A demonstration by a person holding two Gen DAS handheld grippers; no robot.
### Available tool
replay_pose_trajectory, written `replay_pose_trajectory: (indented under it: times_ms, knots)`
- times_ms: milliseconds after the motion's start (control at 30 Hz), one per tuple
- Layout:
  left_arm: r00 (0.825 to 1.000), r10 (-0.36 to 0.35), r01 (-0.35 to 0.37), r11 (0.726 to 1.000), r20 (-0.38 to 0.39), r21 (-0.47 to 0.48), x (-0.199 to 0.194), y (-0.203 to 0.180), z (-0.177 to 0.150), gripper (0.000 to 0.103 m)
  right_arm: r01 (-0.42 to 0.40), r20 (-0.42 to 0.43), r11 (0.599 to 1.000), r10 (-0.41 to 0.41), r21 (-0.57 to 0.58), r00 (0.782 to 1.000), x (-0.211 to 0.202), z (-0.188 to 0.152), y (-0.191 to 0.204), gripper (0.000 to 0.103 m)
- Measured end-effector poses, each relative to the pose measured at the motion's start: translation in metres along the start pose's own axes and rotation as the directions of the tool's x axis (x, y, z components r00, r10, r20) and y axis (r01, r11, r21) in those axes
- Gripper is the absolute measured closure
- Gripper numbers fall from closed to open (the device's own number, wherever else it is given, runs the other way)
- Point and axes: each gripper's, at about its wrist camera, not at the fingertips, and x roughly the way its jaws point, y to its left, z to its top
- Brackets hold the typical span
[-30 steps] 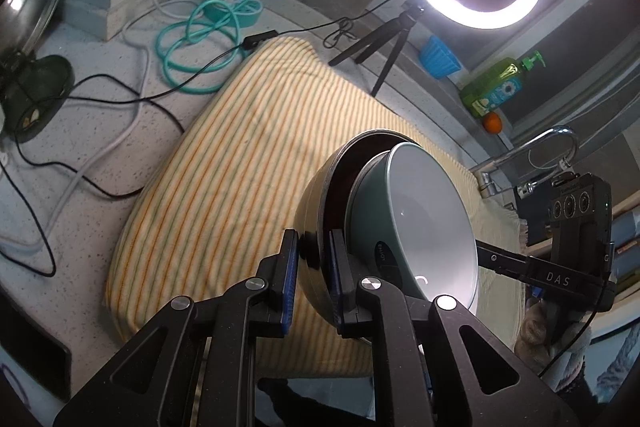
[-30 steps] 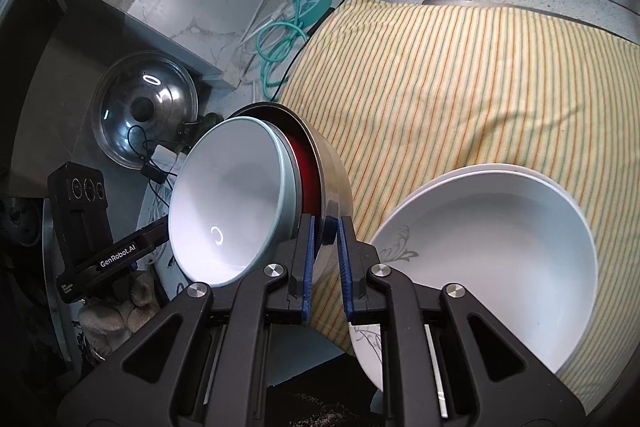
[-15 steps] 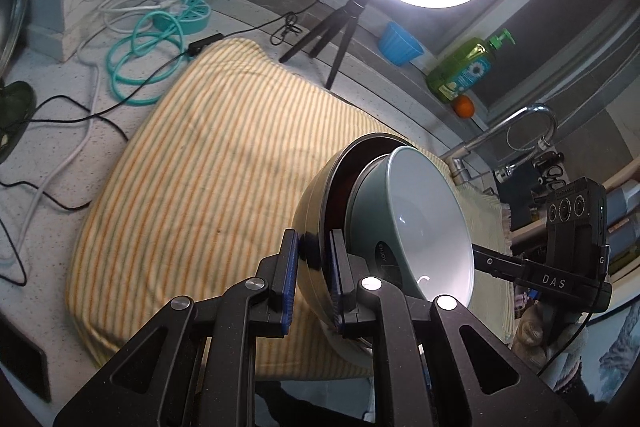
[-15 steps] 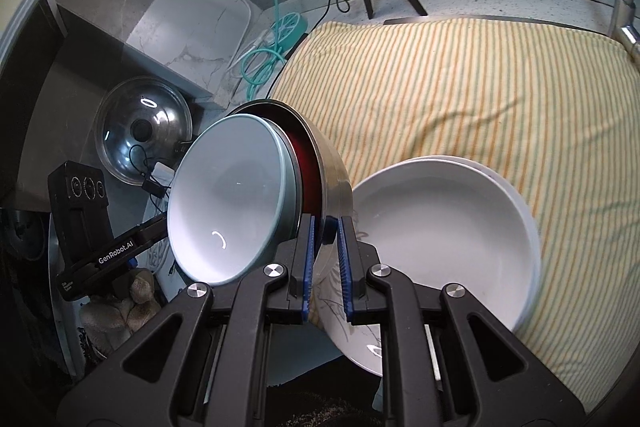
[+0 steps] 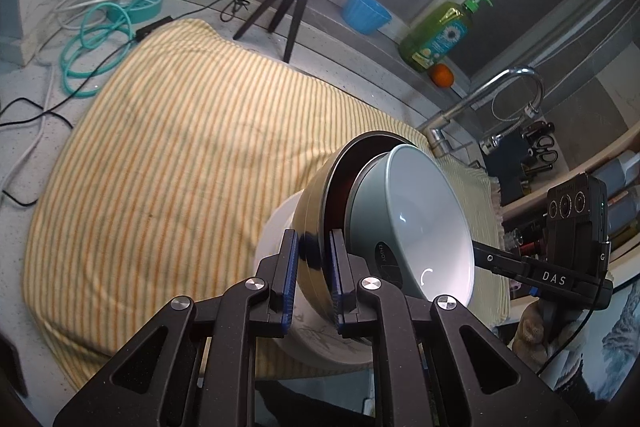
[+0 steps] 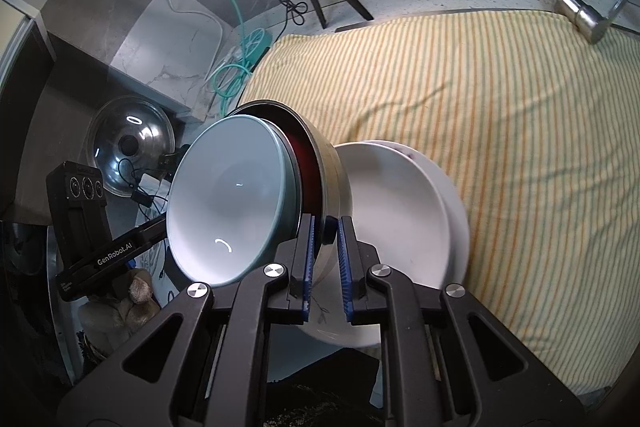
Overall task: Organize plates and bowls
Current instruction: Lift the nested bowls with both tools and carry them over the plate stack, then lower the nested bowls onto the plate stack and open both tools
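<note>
My left gripper point(image 5: 313, 277) has its fingers point(image 5: 289, 267) clamped across the wall of the metal bowl point(image 5: 316, 187), one pad outside and one inside the rim. The bowl hangs tilted on its side above the striped cloth point(image 5: 168, 155) that covers the desk. Nested in it is the teal bowl point(image 5: 416, 223), its mouth turned sideways. The metal wall is thin, stiff and slick, so I judge that the pinch at the rim is the only sound hold; the glazed teal bowl sits loose inside and could slide out if I tip further.

Just beside and below the pair are the white plates point(image 6: 404, 223), two stacked on the cloth, the metal bowl's base close to or touching them; I cannot tell which. They look like ceramic, heavy and chippable, so I judge a gentle set-down matters.

My right gripper point(image 6: 325, 261) pinches the same metal bowl at the opposite rim, fingers point(image 6: 307, 259) closed on the wall. Two holds share the weight.
</note>
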Motion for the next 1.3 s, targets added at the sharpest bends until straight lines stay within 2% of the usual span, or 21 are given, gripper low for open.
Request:
replay_pose_trajectory:
  times_ms: [467, 1300]
  knots:
    - [0.998, 0.000, 0.001, 1.000, -0.062, 0.015, 0.025, -0.016, -0.008, 0.092, 0.020, -0.022, 0.999, -0.019, 0.050, 1.000, -0.007, -0.011, -0.032, 0.090]
    - [0.995, 0.019, -0.018, 1.000, -0.100, 0.010, 0.033, -0.013, -0.010, 0.092, 0.013, -0.050, 0.997, -0.009, 0.075, 0.999, -0.001, -0.015, -0.043, 0.090]
